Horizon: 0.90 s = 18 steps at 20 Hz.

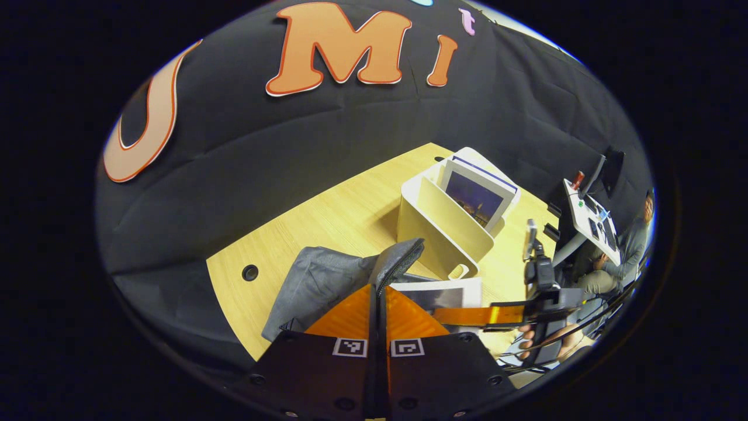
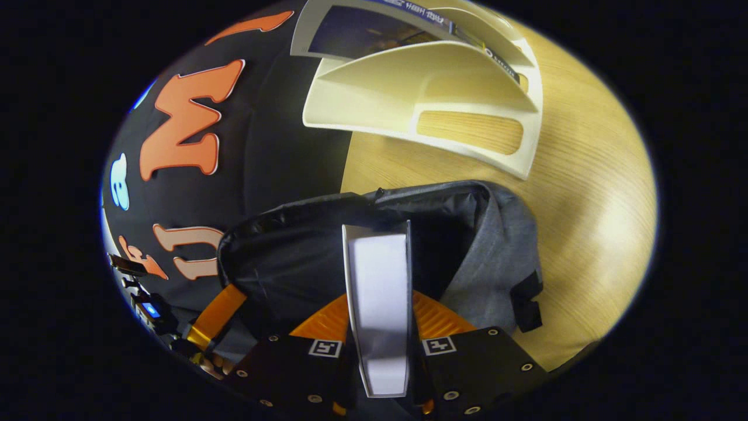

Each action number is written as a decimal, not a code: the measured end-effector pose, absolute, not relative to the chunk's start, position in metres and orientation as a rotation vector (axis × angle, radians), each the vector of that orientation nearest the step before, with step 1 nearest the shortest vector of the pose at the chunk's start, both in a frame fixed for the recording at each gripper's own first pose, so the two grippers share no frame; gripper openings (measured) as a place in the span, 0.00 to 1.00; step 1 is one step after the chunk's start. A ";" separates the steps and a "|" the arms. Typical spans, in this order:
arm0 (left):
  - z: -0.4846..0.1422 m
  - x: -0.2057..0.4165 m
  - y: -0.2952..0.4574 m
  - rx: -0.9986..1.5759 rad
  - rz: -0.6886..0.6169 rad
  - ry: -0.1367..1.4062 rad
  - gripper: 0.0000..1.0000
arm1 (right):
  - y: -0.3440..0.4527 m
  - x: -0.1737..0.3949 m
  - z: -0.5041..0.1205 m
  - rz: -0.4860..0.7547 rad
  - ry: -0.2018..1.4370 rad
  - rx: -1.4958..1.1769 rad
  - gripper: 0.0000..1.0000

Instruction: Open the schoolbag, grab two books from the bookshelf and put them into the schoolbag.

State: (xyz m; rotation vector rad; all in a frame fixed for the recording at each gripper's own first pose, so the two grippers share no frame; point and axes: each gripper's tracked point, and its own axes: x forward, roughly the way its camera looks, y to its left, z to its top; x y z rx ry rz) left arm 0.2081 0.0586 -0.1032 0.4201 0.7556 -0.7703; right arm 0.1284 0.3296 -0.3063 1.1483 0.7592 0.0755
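right gripper point(image 2: 378, 327): clamped on a white book point(image 2: 378, 292), edge-on, poised over the open mouth of the grey schoolbag point(image 2: 479, 257)
left gripper point(image 1: 377, 304): pinching the bag's zipper flap point(image 1: 400, 260), holding it open
step: looks like a book is going in; next it probably needs lowering straight into the gap, then letting go
bookshelf point(image 1: 444, 228): cream rack beyond the bag, toward the desk's point(image 1: 327, 222) far corner, another book point(image 1: 476, 196) standing in it
room: black cloth wall behind, a person seated off past the desk's right edge
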 end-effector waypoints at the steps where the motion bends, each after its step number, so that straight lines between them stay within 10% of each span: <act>1: -0.103 0.207 0.059 0.426 -0.771 0.753 0.01 | 0.336 0.135 -0.307 0.071 0.752 1.154 0.36; 13: -0.101 0.203 0.043 0.392 -0.806 0.768 0.01 | 0.366 0.190 -0.322 -0.056 0.712 1.198 0.38; 15: -0.102 0.206 0.048 0.382 -0.795 0.775 0.01 | 0.364 0.183 -0.329 -0.094 0.771 1.171 0.44; 18: -0.103 0.212 0.053 0.342 -0.777 0.782 0.00 | 0.362 0.172 -0.327 -0.093 0.838 1.146 0.80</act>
